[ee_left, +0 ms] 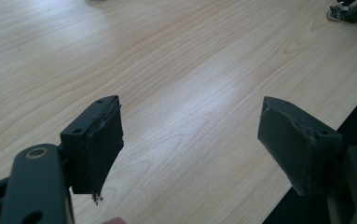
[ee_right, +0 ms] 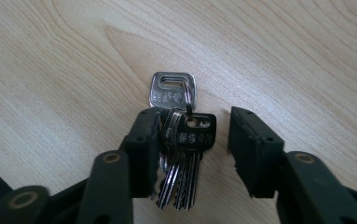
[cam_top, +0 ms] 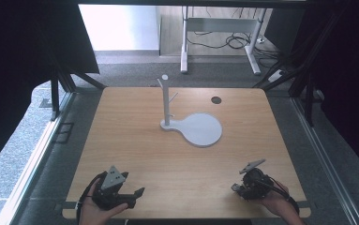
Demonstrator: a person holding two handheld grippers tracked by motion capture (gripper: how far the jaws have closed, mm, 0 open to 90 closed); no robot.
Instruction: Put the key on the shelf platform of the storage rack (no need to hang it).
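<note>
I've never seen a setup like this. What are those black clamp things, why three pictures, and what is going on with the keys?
A person sits at a wooden table holding a hand-operated tool with two black jaws in each hand. One picture looks down from above; the other two come from small cameras riding on each tool. The left gripper has its jaws wide apart over bare wood. The right gripper has a bunch of keys lying between its jaws; one jaw seems to touch the bunch, the other stands clear, so nothing is gripped yet. Farther back stands a white stand with pegs.

key heads (stamped characters, unreadable)
</note>
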